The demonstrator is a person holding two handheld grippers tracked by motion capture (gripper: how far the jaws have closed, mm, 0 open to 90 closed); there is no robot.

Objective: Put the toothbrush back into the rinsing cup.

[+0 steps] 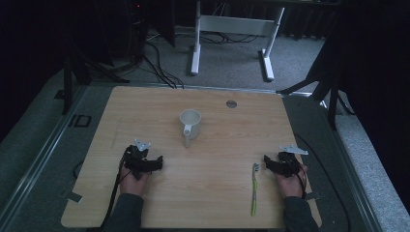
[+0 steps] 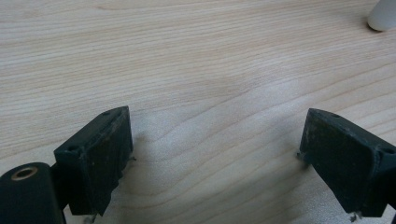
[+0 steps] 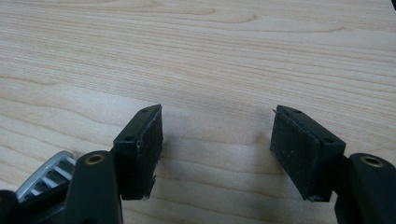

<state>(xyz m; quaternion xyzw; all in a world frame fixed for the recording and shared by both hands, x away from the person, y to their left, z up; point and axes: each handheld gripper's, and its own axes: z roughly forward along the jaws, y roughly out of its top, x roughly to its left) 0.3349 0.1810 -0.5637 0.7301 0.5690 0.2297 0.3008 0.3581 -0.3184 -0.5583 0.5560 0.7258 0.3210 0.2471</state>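
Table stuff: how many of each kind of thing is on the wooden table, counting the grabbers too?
White mug: 1
Green toothbrush: 1
Grippers, left gripper and right gripper, both with jaws open: 2
Total: 4

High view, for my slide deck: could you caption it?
Two hand-held tongs, left and right, rest open on a wooden table, flanking a white mug and a green toothbrush.
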